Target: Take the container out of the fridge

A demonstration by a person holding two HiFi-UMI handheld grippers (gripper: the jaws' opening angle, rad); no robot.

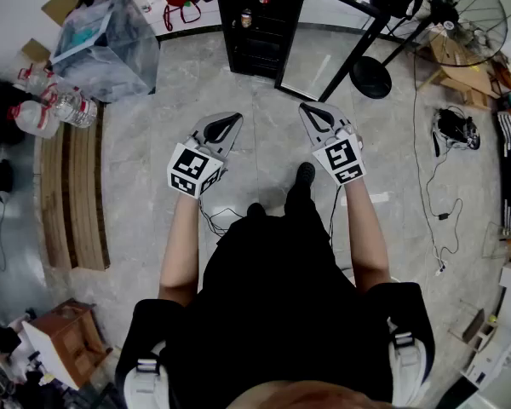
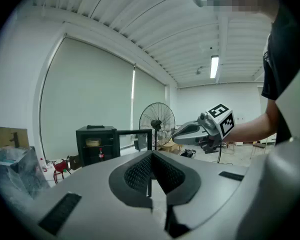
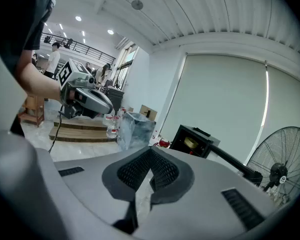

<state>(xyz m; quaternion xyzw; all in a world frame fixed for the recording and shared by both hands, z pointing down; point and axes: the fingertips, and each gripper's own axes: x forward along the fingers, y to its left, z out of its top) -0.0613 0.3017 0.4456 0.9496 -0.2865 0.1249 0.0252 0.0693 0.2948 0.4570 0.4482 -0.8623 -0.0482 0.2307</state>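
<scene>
The black fridge (image 1: pixel 257 25) stands across the floor ahead of me with its door (image 1: pixel 311 58) swung open to the right. In the left gripper view a pale round container (image 2: pixel 92 142) sits on the fridge's (image 2: pixel 96 145) upper shelf, with a red bottle (image 2: pixel 101 154) below it. The right gripper view shows the same container (image 3: pixel 191 143). My left gripper (image 1: pixel 235 119) and right gripper (image 1: pixel 307 111) are held side by side at waist height, well short of the fridge. Both are shut with nothing between the jaws, as their own views show: left gripper (image 2: pixel 151 156), right gripper (image 3: pixel 151 155).
A clear plastic bin (image 1: pixel 102 45) and water bottles (image 1: pixel 55 105) stand at the left by a wooden pallet (image 1: pixel 68 194). A floor fan (image 1: pixel 468 15) and its black base (image 1: pixel 370 77) are right of the fridge. Cables (image 1: pixel 443 220) trail on the floor at right.
</scene>
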